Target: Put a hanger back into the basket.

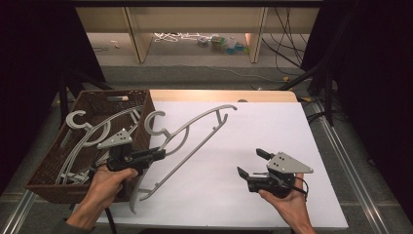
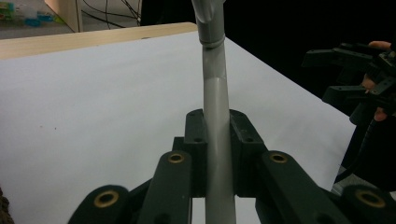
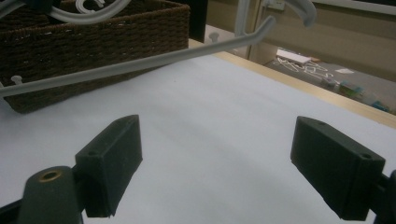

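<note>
A grey plastic hanger (image 1: 187, 141) stretches across the white table top (image 1: 253, 126), its hook beside the basket and its far end raised. My left gripper (image 1: 158, 154) is shut on the hanger's curved arm; in the left gripper view the grey bar (image 2: 217, 140) runs up between the two closed pads. My right gripper (image 1: 252, 163) hovers over the table's right front, jaws wide open with nothing between them. In the right gripper view, the hanger's straight bar (image 3: 140, 63) crosses high above the open fingers (image 3: 112, 163).
A brown wicker basket (image 1: 53, 168) at the table's left edge holds several more grey hangers (image 1: 85, 131). Beyond the table's far wooden edge (image 1: 219, 95) lie floor cables and small items. Dark stands flank both sides.
</note>
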`<state>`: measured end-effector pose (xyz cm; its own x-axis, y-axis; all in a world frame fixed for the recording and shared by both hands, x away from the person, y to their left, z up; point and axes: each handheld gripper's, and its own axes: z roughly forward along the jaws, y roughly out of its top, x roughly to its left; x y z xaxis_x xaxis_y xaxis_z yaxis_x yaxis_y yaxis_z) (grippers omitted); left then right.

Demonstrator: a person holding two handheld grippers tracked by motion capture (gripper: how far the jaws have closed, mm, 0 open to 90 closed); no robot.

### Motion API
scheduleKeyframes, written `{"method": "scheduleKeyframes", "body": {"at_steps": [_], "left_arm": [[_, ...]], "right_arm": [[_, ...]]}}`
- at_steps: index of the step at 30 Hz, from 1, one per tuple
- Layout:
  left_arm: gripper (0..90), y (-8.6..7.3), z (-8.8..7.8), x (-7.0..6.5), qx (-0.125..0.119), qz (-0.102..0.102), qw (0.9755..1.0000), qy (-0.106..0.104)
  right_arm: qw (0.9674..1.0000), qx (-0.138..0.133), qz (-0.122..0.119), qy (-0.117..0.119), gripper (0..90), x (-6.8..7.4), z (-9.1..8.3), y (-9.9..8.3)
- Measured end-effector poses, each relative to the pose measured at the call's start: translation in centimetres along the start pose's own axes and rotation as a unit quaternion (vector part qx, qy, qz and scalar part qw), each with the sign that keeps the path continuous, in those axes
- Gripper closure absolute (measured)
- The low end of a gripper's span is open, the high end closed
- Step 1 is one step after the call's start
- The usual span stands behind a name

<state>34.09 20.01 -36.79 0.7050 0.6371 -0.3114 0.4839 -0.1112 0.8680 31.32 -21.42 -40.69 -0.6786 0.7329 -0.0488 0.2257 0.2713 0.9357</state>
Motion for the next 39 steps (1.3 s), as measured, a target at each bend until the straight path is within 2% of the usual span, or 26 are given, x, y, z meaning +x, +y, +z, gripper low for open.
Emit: {"method": "scheduleKeyframes", "body": {"at_steps": [4, 5, 8, 10, 12, 16, 17, 19, 21, 25, 28, 29, 32, 39], "left_arm": [[79.3, 0.8, -0.9, -0.3, -0.003, -0.006, 1.0, -0.001], [79.3, 1.1, -1.2, -0.3, -0.003, 0.002, 1.0, -0.003], [79.3, 2.0, -2.1, -0.6, -0.006, 0.002, 1.0, 0.001], [79.3, 2.6, -2.7, -0.6, -0.007, 0.011, 0.9999, 0.004], [79.3, 3.0, -3.2, -0.6, -0.013, 0.014, 0.9998, 0.008], [79.4, 4.0, -4.3, -0.4, -0.002, 0.03, 0.9993, 0.022], [79.3, 4.3, -4.5, -0.2, -0.004, 0.035, 0.9991, 0.024], [79.3, 4.7, -5.0, 0.0, -0.004, 0.036, 0.9989, 0.03], [79.4, 5.2, -5.6, 0.3, -0.008, 0.035, 0.9987, 0.038], [79.4, 5.7, -6.5, 0.9, -0.008, 0.038, 0.9977, 0.054], [79.4, 5.9, -7.0, 1.4, -0.007, 0.038, 0.9971, 0.066], [79.3, 5.9, -7.2, 1.6, -0.004, 0.038, 0.9969, 0.069], [79.4, 6.1, -7.7, 2.2, -0.004, 0.039, 0.9961, 0.079], [79.4, 6.4, -9.3, 4.2, -0.006, 0.028, 0.9936, 0.11]], "right_arm": [[0.9999, -0.008, -0.003, -0.004, 17.5, 0.0, -0.1, -0.2], [1.0, -0.002, 0.0, 0.0, 17.4, 0.1, -0.3, -0.2], [0.9999, -0.011, -0.003, -0.007, 17.4, 0.0, -0.3, -0.4], [1.0, 0.003, -0.002, -0.004, 17.5, 0.0, -0.5, -0.5], [1.0, -0.006, -0.001, -0.005, 17.5, 0.0, -0.3, -0.6], [1.0, -0.003, -0.002, -0.002, 17.5, 0.0, -0.4, -0.7], [1.0, 0.003, 0.004, 0.0, 17.5, 0.1, -0.5, -0.8], [0.9999, -0.011, 0.0, 0.0, 17.5, 0.0, -0.3, -0.8], [0.9999, -0.01, -0.002, 0.001, 17.5, 0.0, -0.3, -0.9], [1.0, 0.004, 0.003, 0.0, 17.5, 0.0, -0.5, -0.9], [1.0, 0.002, 0.003, -0.002, 17.4, -0.1, -0.4, -1.0], [0.9999, 0.016, 0.004, 0.001, 17.4, -0.1, -0.6, -1.0], [1.0, 0.006, 0.003, 0.0, 17.4, -0.1, -0.4, -1.1], [1.0, 0.006, 0.004, -0.002, 17.4, -0.1, -0.3, -1.2]]}}
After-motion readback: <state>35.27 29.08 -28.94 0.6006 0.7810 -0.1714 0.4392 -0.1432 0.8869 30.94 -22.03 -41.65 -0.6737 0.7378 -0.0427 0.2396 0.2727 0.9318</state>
